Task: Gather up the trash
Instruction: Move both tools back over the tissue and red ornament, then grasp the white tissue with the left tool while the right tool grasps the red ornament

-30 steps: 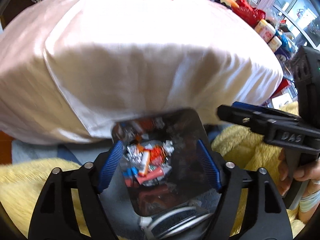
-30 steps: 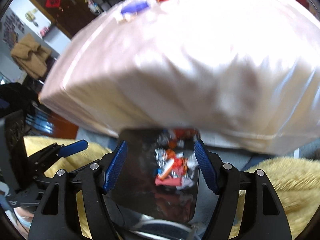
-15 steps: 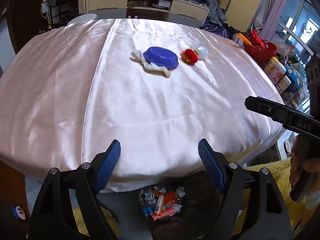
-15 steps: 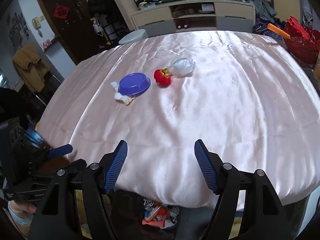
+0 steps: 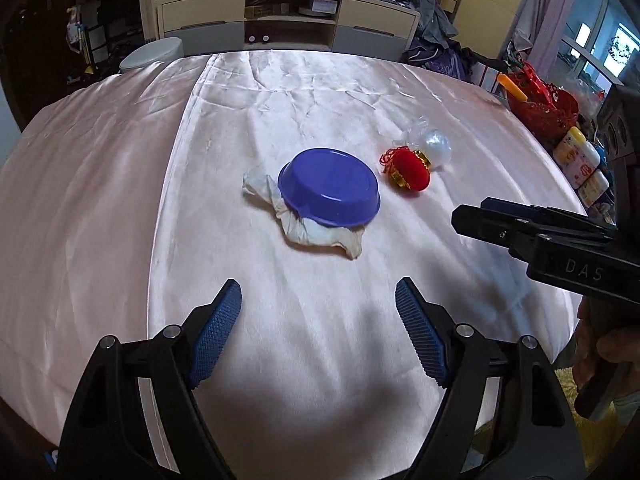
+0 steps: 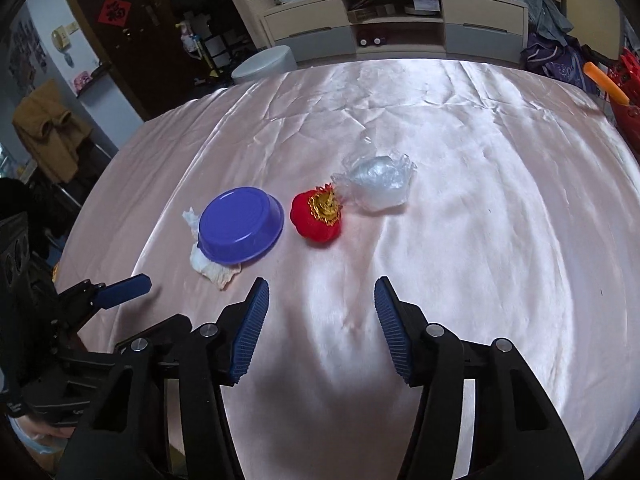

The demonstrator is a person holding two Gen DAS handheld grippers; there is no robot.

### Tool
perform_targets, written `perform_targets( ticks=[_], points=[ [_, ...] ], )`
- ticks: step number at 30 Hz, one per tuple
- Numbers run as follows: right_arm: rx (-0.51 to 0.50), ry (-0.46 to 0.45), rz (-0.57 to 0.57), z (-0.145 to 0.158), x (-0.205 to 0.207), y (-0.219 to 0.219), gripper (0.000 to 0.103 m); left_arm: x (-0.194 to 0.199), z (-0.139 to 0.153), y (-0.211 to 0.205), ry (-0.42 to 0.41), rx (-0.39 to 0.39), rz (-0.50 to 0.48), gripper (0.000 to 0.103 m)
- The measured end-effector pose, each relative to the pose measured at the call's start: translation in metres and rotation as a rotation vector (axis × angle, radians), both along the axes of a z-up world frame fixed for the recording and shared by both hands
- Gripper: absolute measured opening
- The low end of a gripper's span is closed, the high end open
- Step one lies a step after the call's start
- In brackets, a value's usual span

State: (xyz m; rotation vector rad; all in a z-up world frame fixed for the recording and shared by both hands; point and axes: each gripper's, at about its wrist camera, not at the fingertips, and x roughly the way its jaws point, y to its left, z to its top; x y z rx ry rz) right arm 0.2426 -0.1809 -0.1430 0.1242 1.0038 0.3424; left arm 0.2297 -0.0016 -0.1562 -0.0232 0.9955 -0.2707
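Pink-clothed table: tissue, red ornament, plastic bag.

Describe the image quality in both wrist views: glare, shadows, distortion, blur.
Left wrist view: sharp, heavy fisheye bulge rounds the satin tablecloth; sheen along its far edge; a dark shadow lies on the cloth between the open, empty left gripper fingers. Right wrist view: also sharp, strong glare on the far cloth behind the clear plastic bag; shadow under the empty right gripper, whose jaws are closing.

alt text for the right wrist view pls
An empty right claw, jaws closing, hovers over a pink satin tablecloth. Ahead lie an upturned purple bowl on a crumpled tissue, a red ornament and a clear plastic bag; the left claw shows at left.
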Motion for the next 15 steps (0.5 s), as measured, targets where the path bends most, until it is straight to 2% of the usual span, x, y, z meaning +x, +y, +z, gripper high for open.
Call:
perform_targets(
  ticks=[2, 5, 11, 13, 15],
  points=[
    [0.006, 0.000, 0.006, -0.002, 0.009, 0.005, 0.050, 0.008, -0.003, 0.001, 0.005, -0.006, 0.003, 0.067],
    [0.004, 0.002, 0.012, -0.006, 0.022, 0.014, 0.049, 0.019, -0.007, 0.003, 0.015, -0.020, 0.008, 0.056],
    [0.016, 0.009, 0.002, -0.013, 0.036, 0.019, 0.049, 0.030, -0.009, -0.001, 0.020, -0.029, -0.016, 0.053],
    [0.015, 0.013, 0.001, -0.016, 0.039, 0.020, 0.049, 0.034, -0.011, -0.003, 0.027, -0.029, -0.024, 0.042],
    [0.006, 0.006, 0.006, -0.017, 0.043, 0.023, 0.046, 0.034, -0.011, -0.005, 0.018, -0.012, -0.032, 0.035]
  ],
)
